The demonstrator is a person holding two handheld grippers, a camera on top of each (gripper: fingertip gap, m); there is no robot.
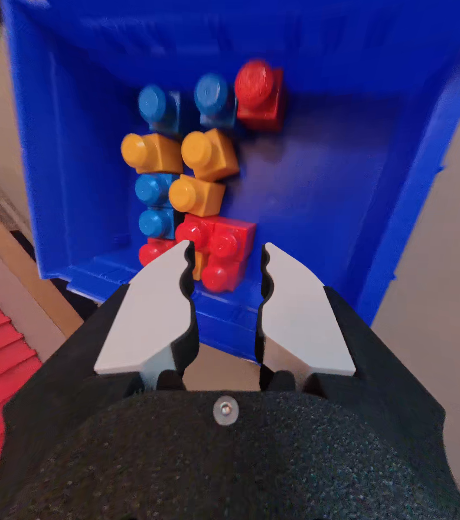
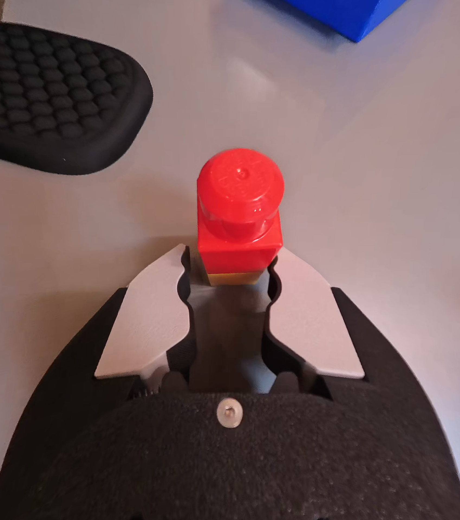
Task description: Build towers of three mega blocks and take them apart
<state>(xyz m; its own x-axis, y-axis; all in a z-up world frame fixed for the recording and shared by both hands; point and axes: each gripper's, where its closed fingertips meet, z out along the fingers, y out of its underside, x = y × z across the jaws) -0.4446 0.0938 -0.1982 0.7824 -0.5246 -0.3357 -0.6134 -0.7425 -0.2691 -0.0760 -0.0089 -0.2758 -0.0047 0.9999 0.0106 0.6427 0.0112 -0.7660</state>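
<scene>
We note left claw (image 1: pixel 226 247) parted, empty, over glossy studded blocks (image 1: pixel 195 194) in blue plastic bin (image 1: pixel 82 157), right claw (image 2: pixel 230 254) parted around red-on-yellow tower (image 2: pixel 238 222) upright on smooth bench (image 2: pixel 363 168), near hex-textured black pad (image 2: pixel 46 95).

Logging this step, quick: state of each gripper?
Left gripper: open, empty, over the blue bin.
Right gripper: open around the red block, not gripping.

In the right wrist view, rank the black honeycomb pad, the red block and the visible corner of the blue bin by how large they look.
1. Black honeycomb pad, cut off at the left edge.
2. Red block, enlarged by nearness to the camera.
3. Blue bin, only a corner in frame.
</scene>
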